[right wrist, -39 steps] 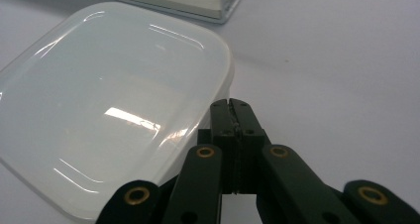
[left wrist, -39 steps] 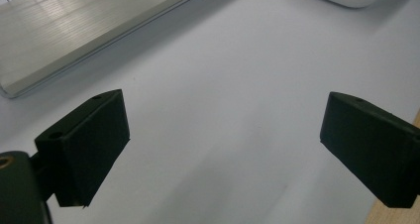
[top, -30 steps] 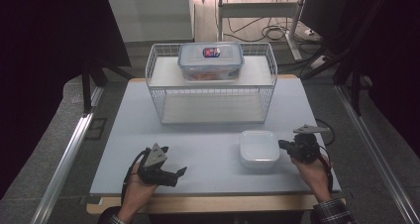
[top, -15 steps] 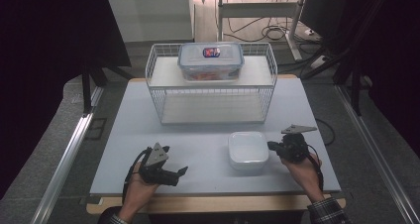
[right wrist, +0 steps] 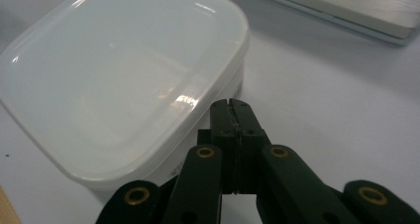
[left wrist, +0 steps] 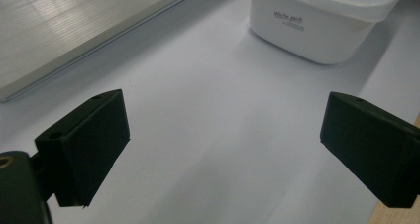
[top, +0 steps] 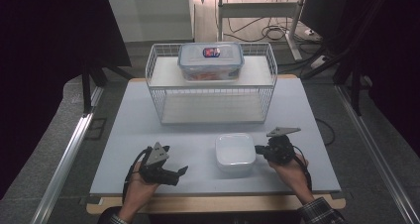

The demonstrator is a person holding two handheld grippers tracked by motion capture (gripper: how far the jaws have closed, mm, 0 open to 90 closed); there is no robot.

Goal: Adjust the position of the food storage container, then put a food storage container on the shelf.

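1. On the near half of the table point(top: 148, 115), the right tongs point(right wrist: 233, 107), pressed together with nothing between them, are nudging against the right side of a white lidded container point(top: 236, 153); the container is sitting between the two hands, in front of the white wire rack point(top: 212, 87).

2. Toward the near left, the left tongs point(left wrist: 223, 149) are resting spread wide with nothing between them, well apart from the container, which is showing at the far end of the left gripper view point(left wrist: 317, 21).

3. What could be going wrong: the closed tips are meeting the container just under its lid rim, off centre, so a push here is likely to be turning the box rather than sliding it straight. A tip slipping upward could be lifting or popping the lid. A push carried too far leftward could be driving the container into the idle left tongs or toward the near table edge.

4. Writing: small dark print is showing on the container's side wall, reading roughly "white pack", though I am not certain of it; a finer line beneath it is too small to read.

5. On the rack's top shelf, a clear container with a blue-rimmed lid point(top: 210, 60) is carrying a red-and-blue label, too small to read.
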